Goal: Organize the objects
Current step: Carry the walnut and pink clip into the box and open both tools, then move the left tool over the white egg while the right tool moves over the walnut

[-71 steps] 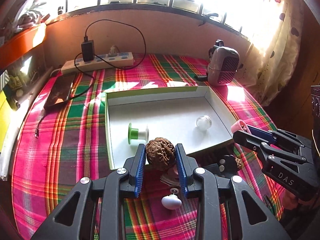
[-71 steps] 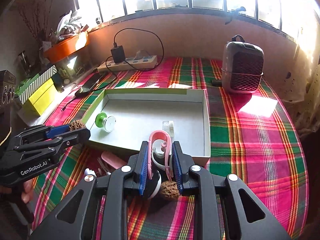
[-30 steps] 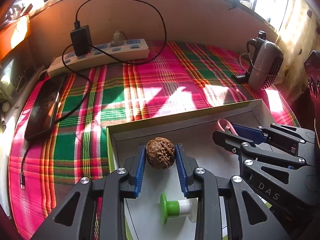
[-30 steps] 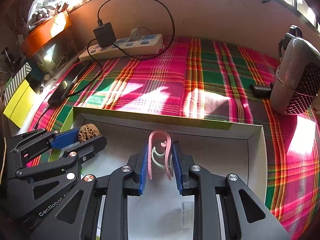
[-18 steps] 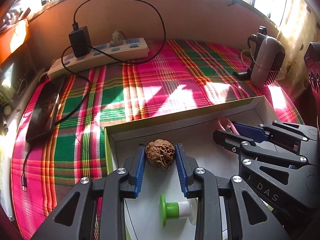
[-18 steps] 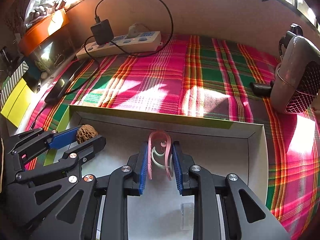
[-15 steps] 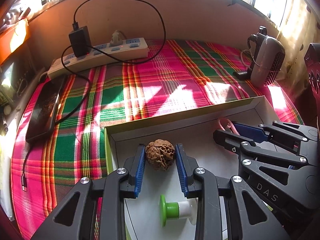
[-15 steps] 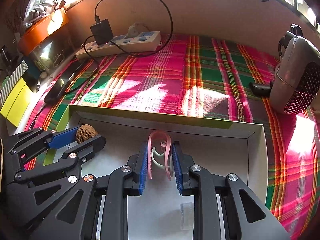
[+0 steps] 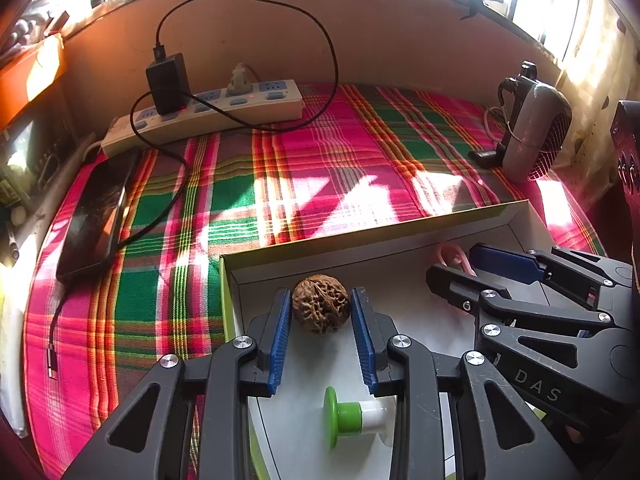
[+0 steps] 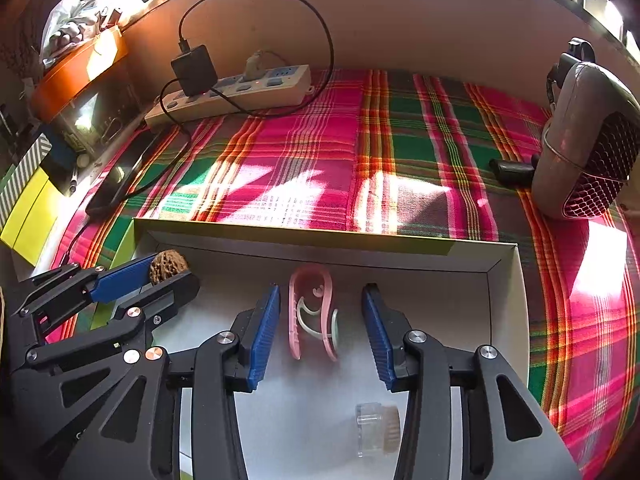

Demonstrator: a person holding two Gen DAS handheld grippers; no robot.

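A white tray (image 9: 400, 236) with a green rim lies on the plaid cloth. My left gripper (image 9: 320, 310) stands over its far-left corner with the brown walnut (image 9: 320, 303) between its blue pads; the pads sit just off the walnut's sides, and the walnut rests on the tray floor. The walnut also shows in the right wrist view (image 10: 168, 266). My right gripper (image 10: 320, 318) is open, with the pink clip (image 10: 310, 312) lying free on the tray (image 10: 320, 240) between its spread fingers. The clip also shows in the left wrist view (image 9: 450, 254).
In the tray lie a green-and-white knob (image 9: 352, 416) and a clear plastic cap (image 10: 376, 428). Beyond the tray are a power strip (image 9: 208, 110) with a black charger (image 9: 166, 82), a phone (image 9: 94, 218) on the left, and a grey heater (image 10: 588, 168) on the right.
My right gripper has opened and let go of the pink clip, which now lies on the tray. My left gripper has opened slightly off the walnut.
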